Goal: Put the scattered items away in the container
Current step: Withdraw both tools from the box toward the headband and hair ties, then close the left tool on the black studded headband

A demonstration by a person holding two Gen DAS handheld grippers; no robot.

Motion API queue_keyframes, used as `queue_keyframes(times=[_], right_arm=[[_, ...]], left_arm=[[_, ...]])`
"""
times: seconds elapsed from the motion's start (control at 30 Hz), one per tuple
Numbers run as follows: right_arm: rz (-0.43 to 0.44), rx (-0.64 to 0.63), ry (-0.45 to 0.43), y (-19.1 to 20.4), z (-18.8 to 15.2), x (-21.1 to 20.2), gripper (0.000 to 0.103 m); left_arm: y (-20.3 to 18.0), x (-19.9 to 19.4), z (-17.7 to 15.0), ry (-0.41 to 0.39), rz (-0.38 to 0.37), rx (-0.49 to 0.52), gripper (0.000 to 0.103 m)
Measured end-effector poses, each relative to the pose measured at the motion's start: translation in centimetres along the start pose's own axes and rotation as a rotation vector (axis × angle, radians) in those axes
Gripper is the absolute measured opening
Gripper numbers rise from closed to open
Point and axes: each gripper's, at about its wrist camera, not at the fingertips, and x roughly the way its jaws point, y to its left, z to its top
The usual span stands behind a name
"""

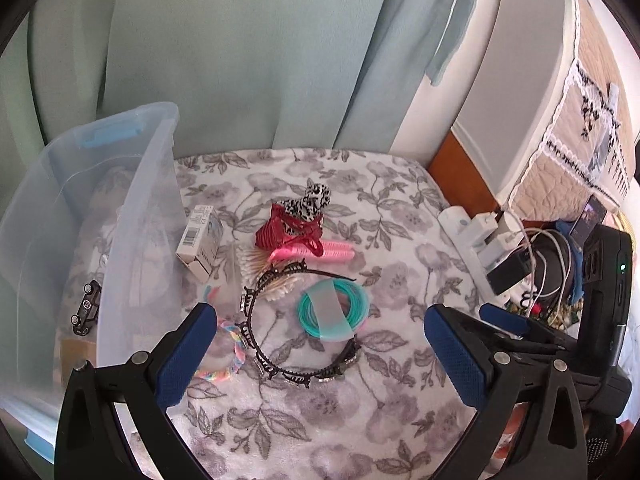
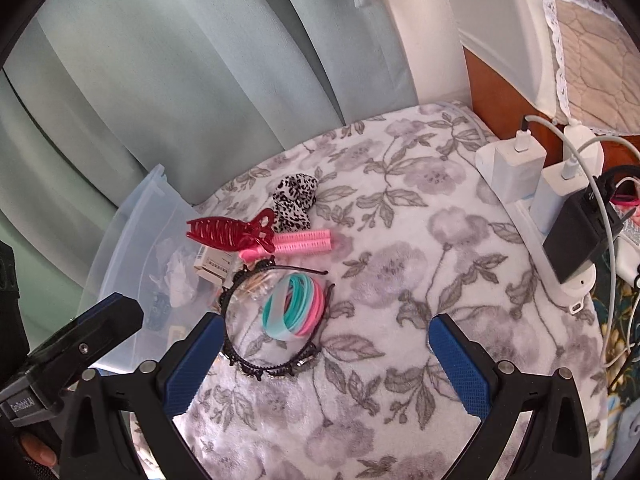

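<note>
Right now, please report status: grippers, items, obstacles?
Both grippers open, empty. Headband, hair ties, red claw clip on blanket, outside container. Nothing in the way.

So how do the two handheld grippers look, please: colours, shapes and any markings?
Both the left gripper and the right gripper have black plastic frames with silver rivets and two blue, finely textured finger pads. In the right wrist view, the left gripper's body bears a small white label; in the left wrist view, the right one shows a green light.
</note>
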Motion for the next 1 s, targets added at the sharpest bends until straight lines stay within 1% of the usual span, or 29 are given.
queue_keyframes(times=[0.1,0.2,0.23,0.27,0.33,0.43,0.53,0.63,0.77,0.8,0.9,1.0], right_arm=[[-0.019,-0.009,0.026,-0.5,-0.3,0.8,0.103],[-0.049,-0.031,0.039,-1.0,-0.5,1.3,0.103],[-0.049,-0.033,0.037,-1.3,-0.5,1.3,0.103],[-0.050,-0.028,0.030,-1.8,-0.4,1.2,0.103],[-0.058,0.000,0.025,-2.8,-0.1,1.1,0.103],[-0.034,0.042,0.018,-4.0,0.3,0.9,0.103],[-0.025,0.059,0.015,-4.5,0.5,1.0,0.103],[-0.008,0.052,0.028,-4.4,0.4,1.5,0.102],[0.037,0.018,0.072,-3.3,0.0,3.0,0.097],[0.051,0.010,0.085,-2.9,-0.1,3.5,0.096],[0.090,-0.018,0.116,-1.7,-0.3,4.7,0.094],[0.121,-0.033,0.141,-0.7,-0.3,5.8,0.090]], left_arm=[[-1.0,1.0,-0.5,0.024,0.096,0.065,0.103],[-1.5,1.5,-0.7,0.027,0.147,0.080,0.103],[-1.7,1.7,-0.7,0.025,0.151,0.080,0.103],[-1.8,1.9,-0.7,0.027,0.139,0.080,0.103],[-1.9,2.7,-0.7,0.058,0.110,0.053,0.103],[-2.0,3.9,-1.2,0.091,0.089,0.011,0.103],[-1.5,5.2,-1.9,0.123,0.111,-0.024,0.101],[-0.5,6.2,-2.5,0.152,0.144,-0.060,0.089],[0.8,7.3,-3.3,0.188,0.177,-0.102,0.084],[1.1,7.6,-3.5,0.195,0.192,-0.107,0.083],[2.0,8.3,-3.9,0.215,0.214,-0.133,0.083],[2.6,8.8,-4.2,0.231,0.236,-0.148,0.079]])
